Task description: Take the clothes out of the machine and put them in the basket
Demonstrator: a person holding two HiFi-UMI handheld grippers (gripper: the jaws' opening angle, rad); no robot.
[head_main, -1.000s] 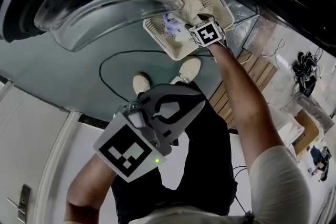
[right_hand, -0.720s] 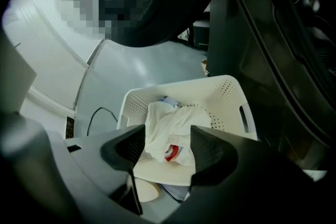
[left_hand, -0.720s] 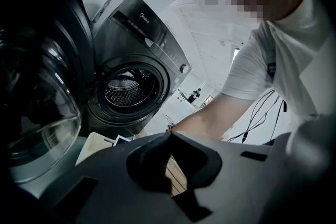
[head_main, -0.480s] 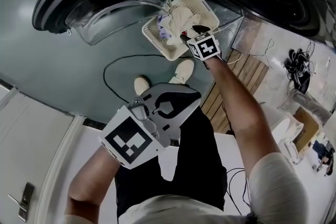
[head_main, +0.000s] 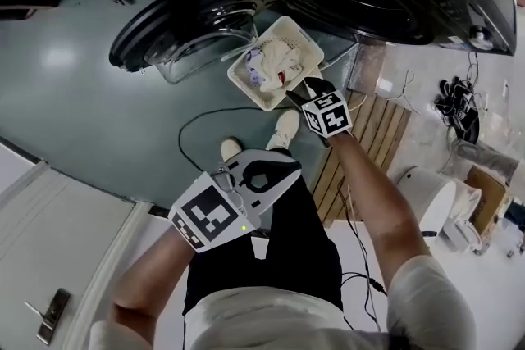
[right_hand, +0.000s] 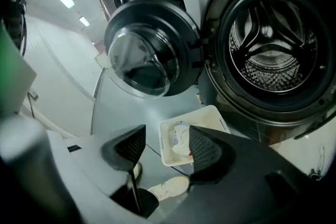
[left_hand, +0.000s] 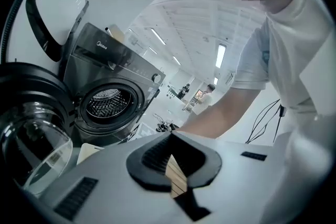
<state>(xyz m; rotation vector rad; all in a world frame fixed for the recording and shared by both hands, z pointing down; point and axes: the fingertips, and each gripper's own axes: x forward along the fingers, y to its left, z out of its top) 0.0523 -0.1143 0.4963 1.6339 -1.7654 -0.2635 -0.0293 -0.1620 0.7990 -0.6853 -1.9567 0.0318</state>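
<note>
Cream basket (head_main: 244,84), 1, holds clothes (head_main: 275,61); left gripper (head_main: 285,173) pressed together; right gripper (head_main: 302,91) spread, empty.

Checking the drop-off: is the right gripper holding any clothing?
No, the right gripper is open and empty; the clothes lie in the basket below.

One brand name reads: "Midea", in pale letters on the dark front panel (left_hand: 102,52) of the washing machine (left_hand: 110,113), upper left above its round door opening, in the left gripper view; other print on that panel is too small to read.
</note>
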